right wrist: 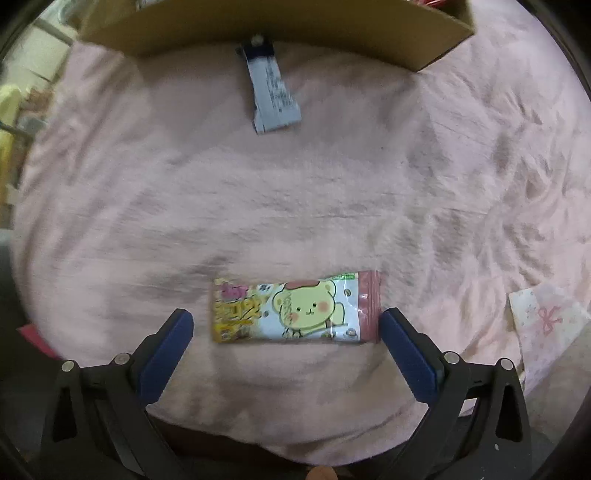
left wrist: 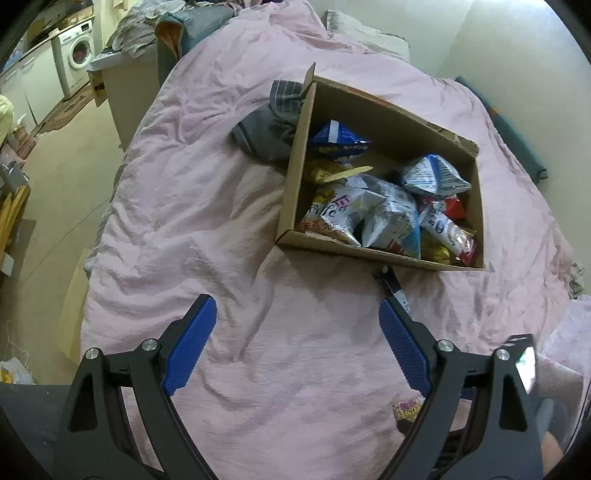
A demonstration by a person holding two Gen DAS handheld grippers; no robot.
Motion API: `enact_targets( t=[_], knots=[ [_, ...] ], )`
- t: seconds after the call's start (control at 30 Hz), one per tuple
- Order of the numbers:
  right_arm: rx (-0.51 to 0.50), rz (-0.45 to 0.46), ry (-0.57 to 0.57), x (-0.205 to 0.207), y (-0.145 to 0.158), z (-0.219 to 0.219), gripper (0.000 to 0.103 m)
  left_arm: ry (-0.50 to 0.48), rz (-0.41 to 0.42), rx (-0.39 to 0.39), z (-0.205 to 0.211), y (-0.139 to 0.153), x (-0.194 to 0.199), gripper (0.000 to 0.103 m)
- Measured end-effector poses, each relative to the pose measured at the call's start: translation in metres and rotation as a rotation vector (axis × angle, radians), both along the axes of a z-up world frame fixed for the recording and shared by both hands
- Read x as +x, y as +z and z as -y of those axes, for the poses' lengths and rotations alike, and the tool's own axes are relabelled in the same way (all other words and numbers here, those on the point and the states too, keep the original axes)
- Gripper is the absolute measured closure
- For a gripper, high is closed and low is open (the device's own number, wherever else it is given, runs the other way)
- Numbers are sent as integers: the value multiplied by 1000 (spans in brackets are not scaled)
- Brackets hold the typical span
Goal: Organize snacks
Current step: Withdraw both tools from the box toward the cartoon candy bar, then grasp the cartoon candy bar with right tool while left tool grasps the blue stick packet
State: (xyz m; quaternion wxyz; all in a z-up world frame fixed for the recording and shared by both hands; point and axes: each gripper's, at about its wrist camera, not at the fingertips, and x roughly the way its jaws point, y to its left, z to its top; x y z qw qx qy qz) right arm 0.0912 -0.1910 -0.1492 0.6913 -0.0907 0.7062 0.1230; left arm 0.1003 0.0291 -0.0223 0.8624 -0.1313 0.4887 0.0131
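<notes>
The bear snack pack point(right wrist: 295, 308) lies flat on the pink blanket point(right wrist: 332, 184), well short of the cardboard box point(right wrist: 258, 29) and on the near side of it, w/ a second small packet, blue-white point(right wrist: 273, 92), lying between pack and box, its far end touching the box wall. Right gripper point(right wrist: 286, 325) is over the bear pack pointing down at it, fingers spread about as wide as they go and holding nothing; the pack sits lengthwise between them, its red crimped end just beside the right-hand pad, a gap at the other pad, no contact visible. Left gripper point(left wrist: 297, 332) is also wide open and empty, above bare blanket on the near side of the box point(left wrist: 295, 177), which already holds a jumble of snack bags point(left wrist: 388, 210); beyond the box's far-left corner is some grey cloth point(left wrist: 266, 129). Handling, as a guess: pack looks v. light, thin glossy film, so prob. slippery and crinkly, contents likely brittle, so squeeze lightly. End-to-end grip would prob. buckle it since film has no stiffness along its length; better to turn the gripper and pinch across the short width near the middle, or take the flat crimped seal at the red end. Blanket is soft, so fingers can press in a bit to get under the edges, but may snag fabric.
</notes>
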Motion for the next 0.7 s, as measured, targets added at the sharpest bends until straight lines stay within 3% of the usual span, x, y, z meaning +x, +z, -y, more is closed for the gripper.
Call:
enact_targets(
  t=[0.1,0.23,0.3,0.37,0.47,0.5,0.7],
  knots=[
    [-66,3,12,2,-16,-11,0,3,2,-6,-1,1,-1,15],
    [-76,15,27,5,-24,-18,0,11,-8,-18,-5,0,-2,15],
    [-63,24,32,5,-22,-18,7,17,-10,-25,-7,0,-2,15],
    [-59,42,39,2,-13,-8,18,21,-9,-31,-9,0,-3,15],
    [-28,58,35,2,0,3,24,22,-10,-40,-8,0,-2,15],
    [-17,61,34,3,5,7,32,20,-11,-40,-8,0,-2,15],
    [69,110,5,16,39,24,31,8,-23,-30,-3,-5,-1,15]
  ],
)
